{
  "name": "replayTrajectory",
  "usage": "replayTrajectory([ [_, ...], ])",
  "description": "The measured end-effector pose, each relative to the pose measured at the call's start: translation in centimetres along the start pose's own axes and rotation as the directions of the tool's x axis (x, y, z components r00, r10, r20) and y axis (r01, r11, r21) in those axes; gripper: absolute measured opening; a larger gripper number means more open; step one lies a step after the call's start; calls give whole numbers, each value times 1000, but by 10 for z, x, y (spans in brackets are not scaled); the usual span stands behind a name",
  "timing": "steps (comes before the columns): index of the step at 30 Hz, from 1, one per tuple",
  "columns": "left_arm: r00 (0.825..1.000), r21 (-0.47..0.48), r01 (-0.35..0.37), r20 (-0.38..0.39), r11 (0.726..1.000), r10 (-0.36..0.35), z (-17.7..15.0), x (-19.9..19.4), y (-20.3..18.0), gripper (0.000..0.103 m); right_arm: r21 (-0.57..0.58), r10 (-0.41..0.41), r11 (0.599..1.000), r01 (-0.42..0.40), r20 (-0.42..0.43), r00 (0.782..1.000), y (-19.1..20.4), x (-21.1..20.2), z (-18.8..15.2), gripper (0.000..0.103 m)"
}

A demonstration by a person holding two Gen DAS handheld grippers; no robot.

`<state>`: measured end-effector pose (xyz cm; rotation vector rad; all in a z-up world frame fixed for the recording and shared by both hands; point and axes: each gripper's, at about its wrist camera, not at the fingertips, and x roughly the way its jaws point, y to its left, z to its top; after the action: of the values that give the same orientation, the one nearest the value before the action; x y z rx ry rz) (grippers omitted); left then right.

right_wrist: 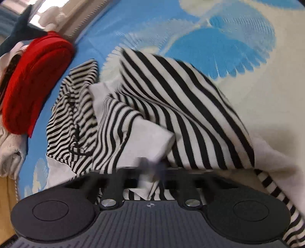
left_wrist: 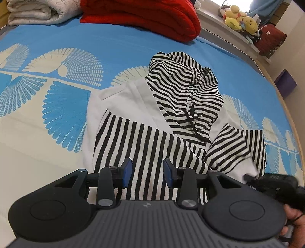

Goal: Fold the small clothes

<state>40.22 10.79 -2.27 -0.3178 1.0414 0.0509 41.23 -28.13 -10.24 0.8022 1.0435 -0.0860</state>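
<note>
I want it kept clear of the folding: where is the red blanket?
The red blanket lies at the bed's far edge beyond the hoodie, beside a white blanket.

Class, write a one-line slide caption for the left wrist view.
Open left gripper hovers over a striped hoodie lying on a blue bedspread.

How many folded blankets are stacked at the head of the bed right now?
2: a red blanket at the far edge behind the striped hoodie, and a cream blanket left of it. Others may lie outside the frame.
</note>
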Motion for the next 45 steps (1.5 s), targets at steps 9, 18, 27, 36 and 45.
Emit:
replayTrajectory([
  [9,999,-68,-28,33,997,30,10,-14,31,40,-619,563,707,-342,200,802,109,-127,-27,4],
  [18,999,-88,-33,14,996,35,9,-8,45,40,-444,549,744,-500,-21,835,127,-92,-47,61],
  [27,978,-204,88,-170,975,-124,-21,46,40,40,-302,18,953,24,137,990,59,-76,-23,60],
  [36,964,-172,59,-247,983,-101,-44,73,14,38,20,-114,993,113,37,993,-11,-57,-8,60],
  [45,998,-5,19,-60,1000,-20,-26,25,-1,0,123,-105,987,105,-7,994,-20,-47,-9,60],
])
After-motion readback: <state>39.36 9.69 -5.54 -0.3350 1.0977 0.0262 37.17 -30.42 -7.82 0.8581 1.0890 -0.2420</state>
